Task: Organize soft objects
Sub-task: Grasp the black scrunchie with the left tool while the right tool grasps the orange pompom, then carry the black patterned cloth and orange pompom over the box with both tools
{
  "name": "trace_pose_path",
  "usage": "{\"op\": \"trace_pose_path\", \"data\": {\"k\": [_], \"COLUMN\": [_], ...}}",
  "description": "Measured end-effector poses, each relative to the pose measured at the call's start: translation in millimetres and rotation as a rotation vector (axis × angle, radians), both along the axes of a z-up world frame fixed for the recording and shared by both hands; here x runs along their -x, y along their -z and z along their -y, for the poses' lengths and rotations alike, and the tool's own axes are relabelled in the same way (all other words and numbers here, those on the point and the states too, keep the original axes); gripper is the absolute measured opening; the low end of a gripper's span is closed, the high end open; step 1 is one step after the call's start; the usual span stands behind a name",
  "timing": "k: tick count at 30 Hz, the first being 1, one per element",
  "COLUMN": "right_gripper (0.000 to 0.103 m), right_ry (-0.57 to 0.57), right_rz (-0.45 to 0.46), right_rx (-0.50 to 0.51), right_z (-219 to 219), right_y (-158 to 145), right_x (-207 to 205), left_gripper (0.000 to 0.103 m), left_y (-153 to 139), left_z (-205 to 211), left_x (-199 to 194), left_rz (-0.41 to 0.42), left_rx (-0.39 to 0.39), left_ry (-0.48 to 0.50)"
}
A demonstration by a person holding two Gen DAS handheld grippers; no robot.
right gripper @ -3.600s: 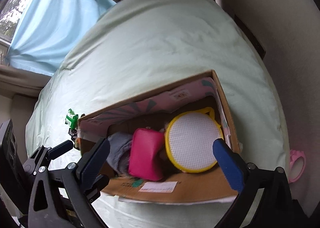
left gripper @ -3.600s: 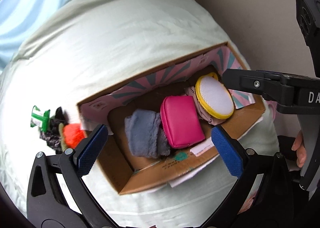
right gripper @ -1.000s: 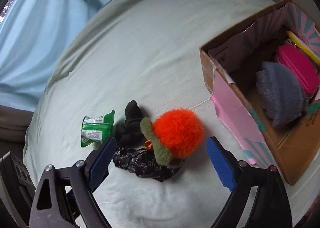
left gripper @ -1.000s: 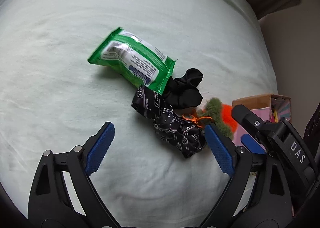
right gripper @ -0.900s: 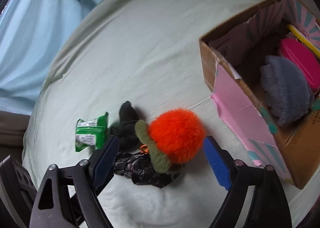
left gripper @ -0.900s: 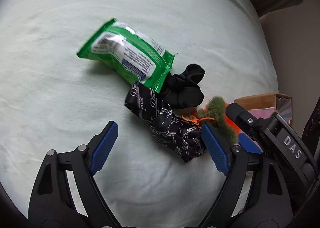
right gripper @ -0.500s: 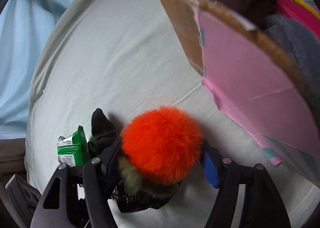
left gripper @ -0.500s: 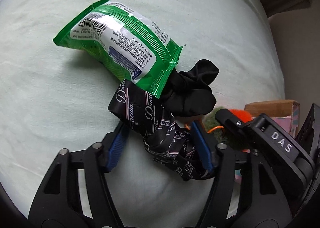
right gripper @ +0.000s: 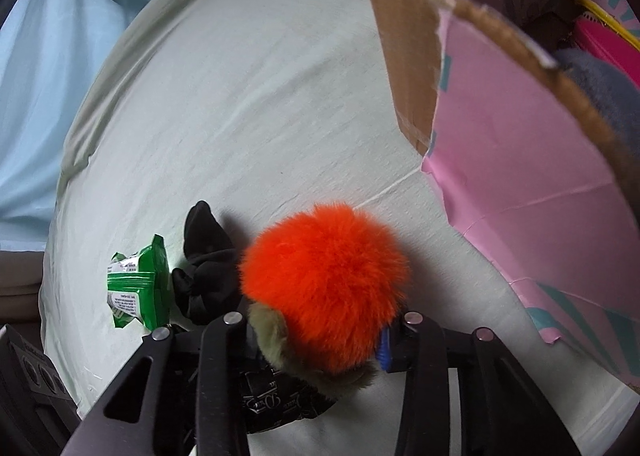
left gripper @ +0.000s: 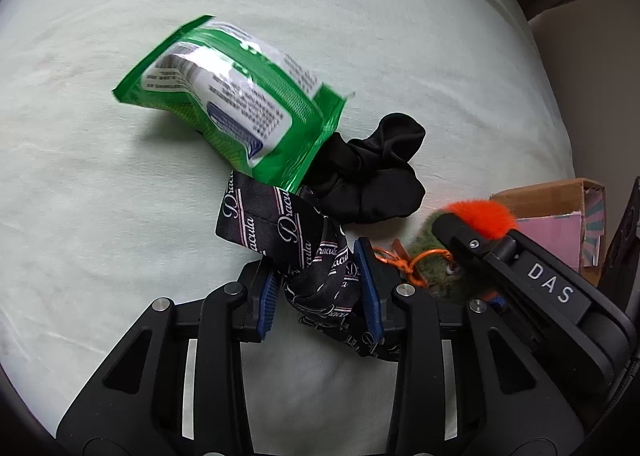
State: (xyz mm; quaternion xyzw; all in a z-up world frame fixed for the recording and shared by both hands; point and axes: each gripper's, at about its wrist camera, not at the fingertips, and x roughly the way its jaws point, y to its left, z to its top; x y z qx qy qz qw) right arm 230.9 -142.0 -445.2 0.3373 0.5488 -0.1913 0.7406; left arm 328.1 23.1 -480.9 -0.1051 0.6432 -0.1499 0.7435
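My left gripper [left gripper: 320, 288] is shut on a black printed fabric strip [left gripper: 288, 232] on the pale green bed. A green wipes pack [left gripper: 224, 112] leans over the strip, and a black scrunchie [left gripper: 376, 172] lies just behind. My right gripper [right gripper: 316, 332] is shut on an orange and green pompom [right gripper: 324, 296], also seen in the left wrist view [left gripper: 480, 216]. The pack [right gripper: 136, 288] and scrunchie [right gripper: 208, 264] lie to its left.
An open cardboard box with a pink lining [right gripper: 520, 160] stands to the right, holding a grey cloth [right gripper: 604, 92] and a pink pouch [right gripper: 608, 44]. The box corner shows in the left wrist view [left gripper: 552, 196]. A blue curtain [right gripper: 52, 56] hangs beyond the bed.
Both grippers have closed in from wide open: the left onto the printed strip, the right onto the pompom. The wipes pack has shifted and tilted.
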Motion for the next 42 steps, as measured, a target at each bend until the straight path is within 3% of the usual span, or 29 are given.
{"op": "trace_pose_path", "data": {"k": [5, 12, 24, 29, 35, 42], "right_gripper": [0.035, 0.035, 0.036, 0.036, 0.036, 0.036], "right_ry": [-0.03, -0.075, -0.154, -0.188, -0.21, -0.27], "right_rz": [0.046, 0.125, 0.273, 0.324, 0.369, 0.382], "right_rx": [0.014, 0.025, 0.057, 0.088, 0.136, 0.165], "right_z": [-3.3, -17.9, -30.9, -12.8, 27.2, 98.1], "right_y": [-23.7, -69.5, -187.9, -240.5, -281.7, -304.7], "right_x": [4.7, 20.8, 72.2, 96.9, 115.6, 124.6], "left_gripper": [0.032, 0.032, 0.032, 0.032, 0.032, 0.032], "left_y": [-28.1, -90.2, -219.5, -274.6, -321.2, -336.6], "left_z": [-17.9, -38.1, -77.1, -63.6, -27.2, 43.3], "left_x": [3.8, 23.7, 80.7, 103.5, 120.2, 133.9], "left_rz": [0.043, 0.125, 0.269, 0.335, 0.394, 0.421], "left_rx": [0.003, 0.011, 0.034, 0.06, 0.066, 0.057], "left_ry": [-0.021, -0.056, -0.07, -0.045, -0.014, -0.036]}}
